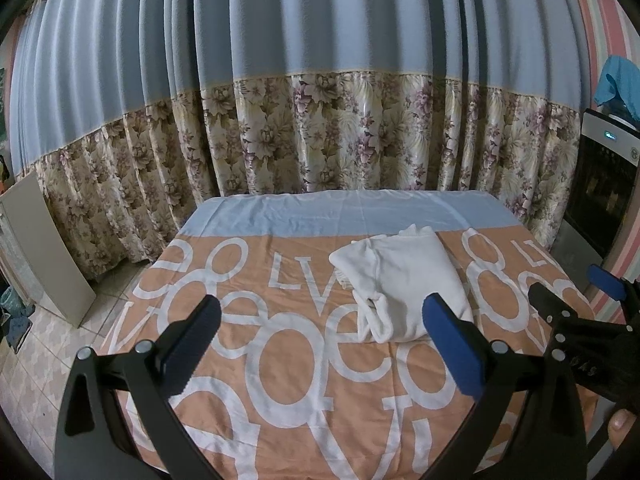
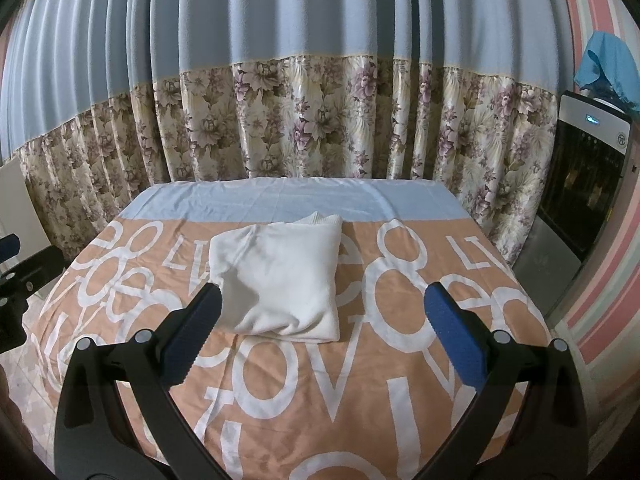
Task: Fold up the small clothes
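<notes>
Folded white garment [image 2: 280, 280] lying on the orange, white-lettered cloth [image 2: 360, 380] that covers the bench, near its middle, just short of the pale blue band [image 2: 300, 200] at the far edge. Left claw [image 1: 320, 344] held above the cloth with jaws wide apart and empty, the garment ahead and to its right; right claw [image 2: 324, 340] likewise spread and empty, hovering just short of the garment's near edge. Behind the bench, a blue and floral curtain [image 2: 320, 100].

Black left gripper [image 1: 322, 344] frames, silver rivets, blue-padded fingers [image 1: 454, 350]; possibly a bare thumb [image 1: 622, 424].
</notes>
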{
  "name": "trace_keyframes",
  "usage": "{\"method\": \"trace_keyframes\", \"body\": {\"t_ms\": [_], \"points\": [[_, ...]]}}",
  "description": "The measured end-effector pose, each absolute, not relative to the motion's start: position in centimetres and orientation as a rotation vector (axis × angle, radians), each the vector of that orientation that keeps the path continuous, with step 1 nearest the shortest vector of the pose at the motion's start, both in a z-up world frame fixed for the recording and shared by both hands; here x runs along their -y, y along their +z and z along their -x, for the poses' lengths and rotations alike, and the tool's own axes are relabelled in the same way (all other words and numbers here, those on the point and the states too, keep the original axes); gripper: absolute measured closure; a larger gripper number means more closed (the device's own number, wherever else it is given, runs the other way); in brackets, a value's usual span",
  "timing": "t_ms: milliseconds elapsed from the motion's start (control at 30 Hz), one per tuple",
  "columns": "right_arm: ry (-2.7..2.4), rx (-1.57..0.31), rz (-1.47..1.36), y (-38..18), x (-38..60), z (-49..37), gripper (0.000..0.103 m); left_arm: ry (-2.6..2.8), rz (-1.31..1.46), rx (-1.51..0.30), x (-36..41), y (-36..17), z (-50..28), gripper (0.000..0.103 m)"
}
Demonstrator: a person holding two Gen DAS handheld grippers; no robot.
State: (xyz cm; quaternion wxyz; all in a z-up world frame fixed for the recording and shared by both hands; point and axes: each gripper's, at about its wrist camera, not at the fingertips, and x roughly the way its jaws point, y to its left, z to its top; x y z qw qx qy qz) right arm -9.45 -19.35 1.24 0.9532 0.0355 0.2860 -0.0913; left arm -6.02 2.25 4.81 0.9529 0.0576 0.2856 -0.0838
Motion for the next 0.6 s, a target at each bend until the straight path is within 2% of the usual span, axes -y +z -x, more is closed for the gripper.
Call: {"method": "trace_keyframes", "body": {"t_ms": [600], "points": [[-0.18, -0.587, -0.032, 0.7, 19.9, 9.1, 0.003, -0.163, -0.131, -0.562, -3.1, 5.9, 5.8, 0.002]]}}
